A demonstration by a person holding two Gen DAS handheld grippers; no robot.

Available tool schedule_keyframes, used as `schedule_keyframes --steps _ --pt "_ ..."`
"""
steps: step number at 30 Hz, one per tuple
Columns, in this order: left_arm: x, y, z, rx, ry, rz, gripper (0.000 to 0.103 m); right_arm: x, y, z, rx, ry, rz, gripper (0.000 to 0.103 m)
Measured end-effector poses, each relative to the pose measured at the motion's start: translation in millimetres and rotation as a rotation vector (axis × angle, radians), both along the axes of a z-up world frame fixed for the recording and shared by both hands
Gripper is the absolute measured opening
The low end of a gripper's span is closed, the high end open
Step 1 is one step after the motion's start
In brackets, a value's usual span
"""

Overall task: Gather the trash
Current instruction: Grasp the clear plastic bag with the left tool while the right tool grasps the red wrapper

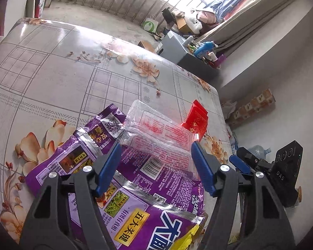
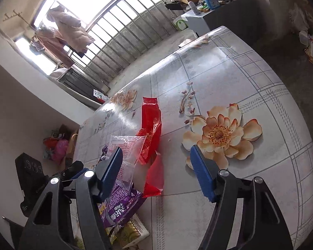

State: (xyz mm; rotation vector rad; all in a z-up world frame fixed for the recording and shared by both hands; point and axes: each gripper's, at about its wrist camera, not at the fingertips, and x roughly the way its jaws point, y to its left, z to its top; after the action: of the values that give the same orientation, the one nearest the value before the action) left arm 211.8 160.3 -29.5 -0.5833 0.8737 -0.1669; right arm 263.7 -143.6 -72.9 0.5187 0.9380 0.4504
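Observation:
A pile of wrappers lies on the flowered tablecloth point(image 1: 52, 79). In the left wrist view, a clear wrapper with red print point(image 1: 156, 129) rests on large purple snack bags point(image 1: 156, 187), with a red wrapper point(image 1: 195, 118) just beyond. My left gripper point(image 1: 156, 146) hangs open over the pile, and the clear wrapper lies between its blue pads. In the right wrist view, my right gripper point(image 2: 156, 152) is open above the red wrapper point(image 2: 151, 125), which lies between its fingers without touching them. The clear wrapper point(image 2: 127, 145) and a purple bag point(image 2: 123, 202) sit by its left finger.
The table edge point(image 1: 219, 95) runs close on the right of the pile. The other gripper point(image 1: 240, 163) shows beside it. A grey cabinet point(image 1: 177, 45) with bottles stands past the table. A window railing point(image 2: 123, 31) and hanging clothes point(image 2: 68, 31) lie beyond.

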Motion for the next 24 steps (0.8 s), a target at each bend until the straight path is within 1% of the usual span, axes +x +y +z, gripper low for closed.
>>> schedule_keyframes --steps 2,3,4,6,8,9,10,12,13,14,15,16,19,22,24 --pt "11.4 2.7 -3.5 0.041 0.014 -0.001 0.064 14.1 9.9 -4.7 -0.015 0.02 0.001 0.063" --pt "15.6 4.2 -6.4 0.061 0.028 0.014 0.064 21.8 15.4 -8.8 -0.017 0.033 0.004 0.063" --pt "19.2 5.8 -9.3 0.079 0.036 0.027 0.06 28.3 20.1 -12.6 -0.014 0.046 0.008 0.063" --pt "22.4 7.1 -14.7 0.091 0.044 0.031 0.057 41.4 27.3 -20.5 -0.002 0.075 0.008 0.062" --pt "25.7 9.2 -20.8 0.058 0.057 0.026 0.053 48.7 35.5 -26.7 -0.01 0.09 0.004 0.061" --pt "26.7 9.2 -23.4 0.045 0.062 0.02 0.051 50.9 39.7 -29.1 -0.017 0.094 0.006 0.056" --pt "28.0 9.5 -25.7 0.039 0.066 0.016 0.048 52.2 44.2 -31.6 -0.021 0.1 0.01 0.054" --pt "30.2 10.5 -29.8 0.023 0.07 0.01 0.043 52.3 53.0 -34.1 -0.025 0.103 0.023 0.04" --pt "29.4 10.7 -31.4 0.01 0.073 0.01 0.04 52.9 57.4 -34.9 -0.03 0.104 0.03 0.036" --pt "31.0 11.2 -33.4 -0.009 0.074 0.008 0.039 52.8 61.9 -35.8 -0.033 0.109 0.039 0.029" --pt "31.7 12.5 -34.9 -0.032 0.071 0.006 0.036 52.6 66.0 -36.9 -0.027 0.114 0.053 0.016" --pt "32.7 14.1 -36.1 -0.057 0.067 0.007 0.034 53.0 68.9 -37.8 -0.025 0.117 0.061 0.011" --pt "30.2 17.1 -33.0 -0.126 0.037 -0.002 0.028 48.7 75.3 -35.2 -0.039 0.102 0.069 0.008" --pt "25.4 14.6 -22.4 -0.161 -0.025 -0.038 0.027 43.6 80.8 -30.2 -0.048 0.083 0.079 0.006" --pt "23.4 11.4 -16.8 -0.199 -0.052 -0.063 0.027 39.8 83.0 -28.5 -0.055 0.075 0.084 0.006"
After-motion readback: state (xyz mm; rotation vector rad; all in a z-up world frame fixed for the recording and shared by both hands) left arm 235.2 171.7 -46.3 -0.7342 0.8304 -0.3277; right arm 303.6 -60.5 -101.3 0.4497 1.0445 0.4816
